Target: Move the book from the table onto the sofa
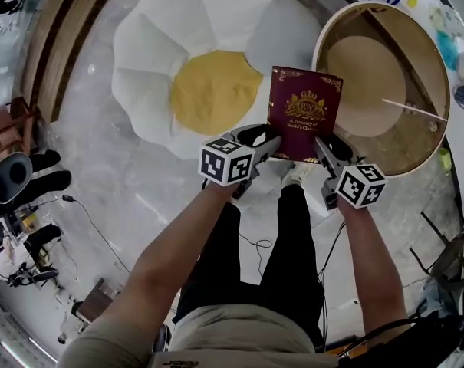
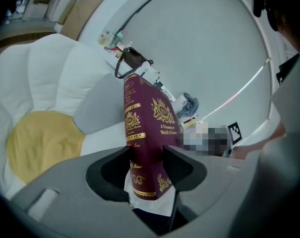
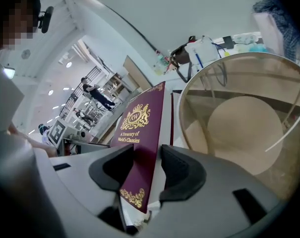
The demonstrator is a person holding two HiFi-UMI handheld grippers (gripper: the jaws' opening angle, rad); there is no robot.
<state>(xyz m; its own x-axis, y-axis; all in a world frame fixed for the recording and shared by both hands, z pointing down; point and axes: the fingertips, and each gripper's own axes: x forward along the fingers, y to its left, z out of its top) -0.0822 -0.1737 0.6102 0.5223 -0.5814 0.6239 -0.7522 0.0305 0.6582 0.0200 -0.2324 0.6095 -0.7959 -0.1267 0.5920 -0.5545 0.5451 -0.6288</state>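
The red book is up in the air, between the white flower sofa and the round counter. The left tool and the right tool each squeeze 1 bottom corner of it.

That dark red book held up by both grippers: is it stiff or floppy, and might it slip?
Likely stiff: the book looks flat though the left gripper and right gripper pinch only its lower edge. The smooth-looking cover may be somewhat slippery. Its spine looks thick, so it is probably fairly heavy.
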